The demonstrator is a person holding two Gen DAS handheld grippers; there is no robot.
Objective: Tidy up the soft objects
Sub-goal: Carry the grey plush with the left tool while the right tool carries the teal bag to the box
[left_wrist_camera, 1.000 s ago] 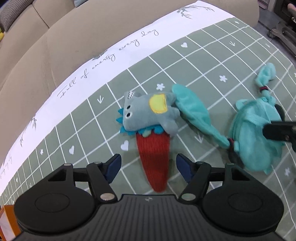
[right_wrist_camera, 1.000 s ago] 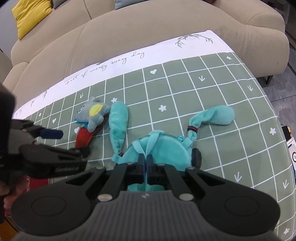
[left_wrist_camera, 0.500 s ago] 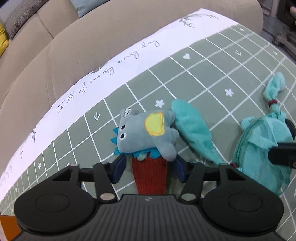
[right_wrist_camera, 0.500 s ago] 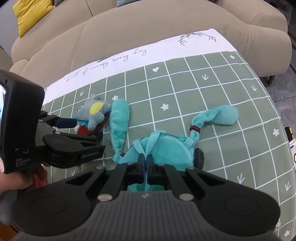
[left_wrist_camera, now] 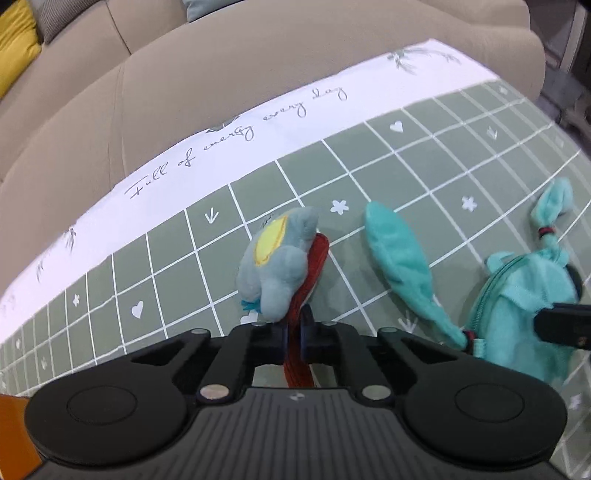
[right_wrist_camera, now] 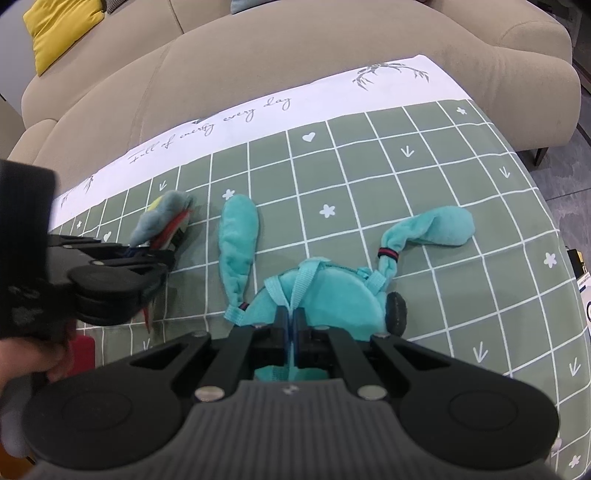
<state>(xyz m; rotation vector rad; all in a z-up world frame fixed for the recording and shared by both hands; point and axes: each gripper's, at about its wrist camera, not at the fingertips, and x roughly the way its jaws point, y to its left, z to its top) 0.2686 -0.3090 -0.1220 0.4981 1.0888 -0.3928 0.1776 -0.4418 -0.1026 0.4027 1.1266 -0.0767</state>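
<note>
A grey plush creature point(left_wrist_camera: 275, 262) with a yellow patch is joined to a red knitted sleeve point(left_wrist_camera: 314, 269). My left gripper point(left_wrist_camera: 293, 325) is closing, and its pads press the red sleeve, which stands tipped up on edge. The right wrist view shows that gripper point(right_wrist_camera: 162, 254) and the toy point(right_wrist_camera: 159, 218) at the left. A teal bunny-eared bag point(right_wrist_camera: 332, 291) lies on the green checked cloth point(right_wrist_camera: 406, 192). My right gripper point(right_wrist_camera: 291, 321) is shut on its teal strap point(right_wrist_camera: 301, 284). Both long ears point(right_wrist_camera: 236, 236) point(right_wrist_camera: 432, 229) lie flat on the cloth.
A beige sofa point(right_wrist_camera: 258, 55) with a yellow cushion point(right_wrist_camera: 62, 26) runs behind the table. The cloth's right edge point(right_wrist_camera: 554, 229) drops toward the floor. A red flat thing point(right_wrist_camera: 83, 350) lies near a person's hand point(right_wrist_camera: 29, 358). An orange object point(left_wrist_camera: 14, 435) sits at the lower left.
My left gripper went forward over the red sleeve and closed on it; the grey toy rolled up onto its side. The right gripper and teal bag stayed put.
</note>
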